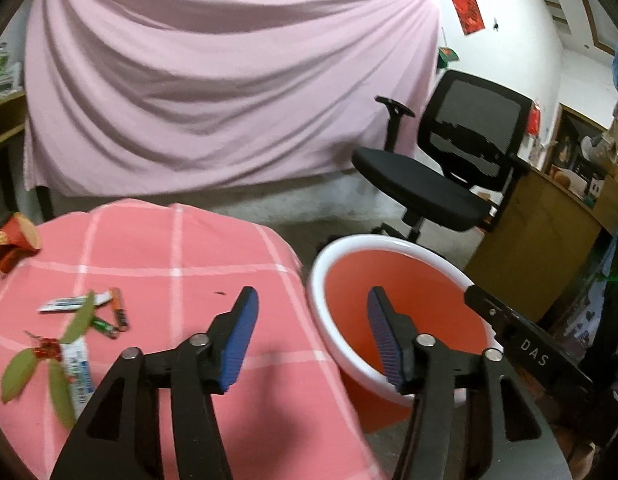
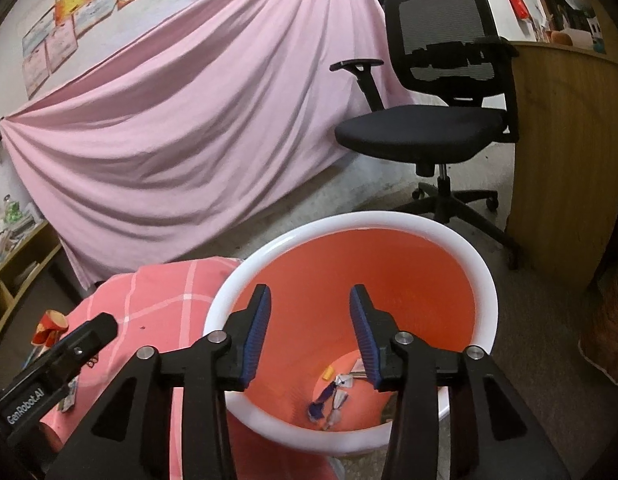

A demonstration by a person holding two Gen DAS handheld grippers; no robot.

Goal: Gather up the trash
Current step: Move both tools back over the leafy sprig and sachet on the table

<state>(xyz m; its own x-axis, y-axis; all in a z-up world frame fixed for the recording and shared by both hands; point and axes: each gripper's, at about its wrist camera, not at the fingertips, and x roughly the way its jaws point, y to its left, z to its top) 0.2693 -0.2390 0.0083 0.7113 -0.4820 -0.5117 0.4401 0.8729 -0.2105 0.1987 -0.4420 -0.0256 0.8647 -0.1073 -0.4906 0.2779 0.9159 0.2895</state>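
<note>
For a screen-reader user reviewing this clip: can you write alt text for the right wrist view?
The right gripper, jaws open and empty, hangs over an orange bin with a white rim; small scraps of trash lie at its bottom. To the left is a table under a pink checked cloth; behind stand a black office chair and a draped pink sheet.

place: home room | cues: office chair (image 2: 425, 92); pink draped sheet (image 1: 229, 80); wall pictures (image 2: 89, 12)
</note>
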